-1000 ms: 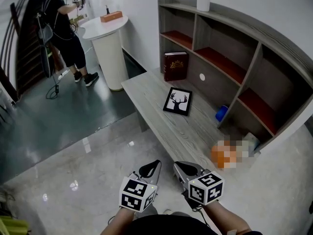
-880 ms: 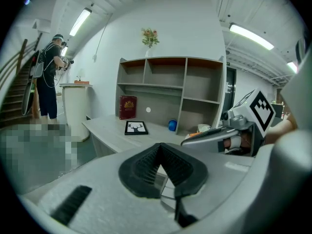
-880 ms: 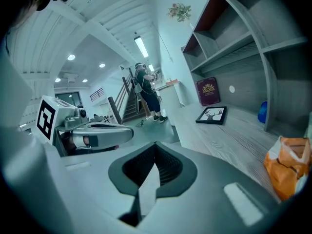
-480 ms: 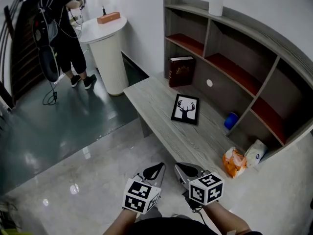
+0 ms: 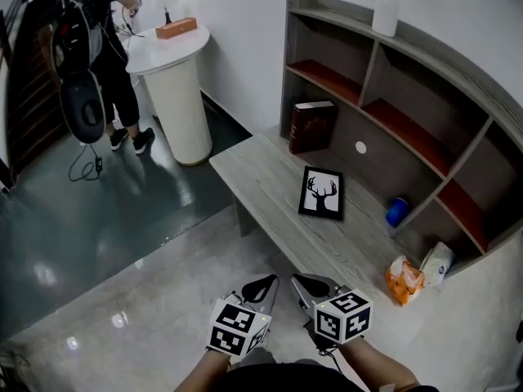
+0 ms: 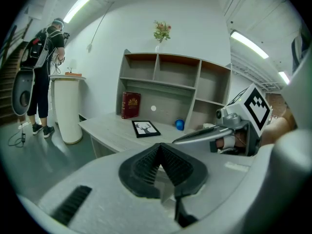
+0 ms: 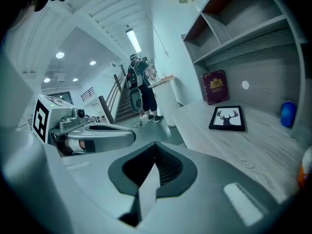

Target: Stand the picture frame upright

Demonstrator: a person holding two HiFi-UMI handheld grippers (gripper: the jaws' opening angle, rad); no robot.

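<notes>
**While frame lay flat on desk, both grippers were shut and empty**

As seen from the head view, far left had a person standing with their back turned, wearing a backpack rig, beside a round white pedestal table. An orange box sat on top of it.

Left gripper was at the bottom of the head view, over the glossy floor. Its jaws were fully together with nothing between them, which the left gripper view confirmed. Right gripper was just beside it in the same condition: pads meeting, nothing held. Both pointed toward the desk, short of its near edge.

On the desk, a dark red book stood upright against the back of the shelf unit. The picture frame lay flat, face up, with a black border and a deer silhouette on white. It sat near mid-desk, right of the book, well apart from both grippers and touching neither.

Further right, a blue ball sat at the foot of the shelf unit. An orange snack bag and a white tissue pack lay near the right end of the desk, close together. A white vase with greenery stood on top of the shelf unit.
</notes>
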